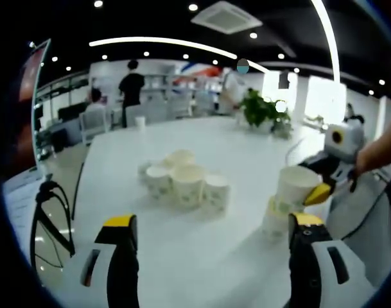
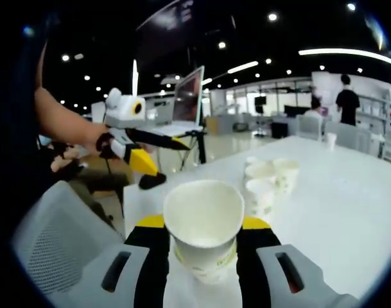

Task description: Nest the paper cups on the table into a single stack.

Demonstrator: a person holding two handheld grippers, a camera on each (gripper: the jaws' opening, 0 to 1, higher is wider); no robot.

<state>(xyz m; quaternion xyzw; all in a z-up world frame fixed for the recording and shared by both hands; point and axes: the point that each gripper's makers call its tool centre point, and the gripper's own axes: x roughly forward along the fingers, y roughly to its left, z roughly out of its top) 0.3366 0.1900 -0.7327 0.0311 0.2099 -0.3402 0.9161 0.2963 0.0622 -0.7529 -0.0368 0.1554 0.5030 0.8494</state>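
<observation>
The right gripper (image 2: 203, 247) is clamped on a paper cup (image 2: 204, 226), jaws pressing its lower wall from both sides; from the left gripper view that cup (image 1: 296, 188) sits on top of another cup or a short stack (image 1: 274, 221) near the table's (image 1: 182, 269) edge, though how many are nested there is hard to make out. The left gripper (image 1: 211, 240) hangs with jaws spread wide and nothing between them, aimed toward the loose cluster of cups (image 1: 185, 179) standing mouth-up in the middle of the table. These cups are probably very light, thin-walled and easily crushed, so a firm squeeze would likely oval the rim and make nesting jam; the wall below the rolled rim, or low on the body as the right gripper has it, looks the safest place to pinch, gently. They may also tip or skid on the smooth tabletop when nudged. The cluster's back cups are partly hidden behind the front ones, so the count is uncertain. In the right gripper view the held cup's base is cut off between the jaws, and the cluster (image 2: 267, 179) is small and blurred.
</observation>
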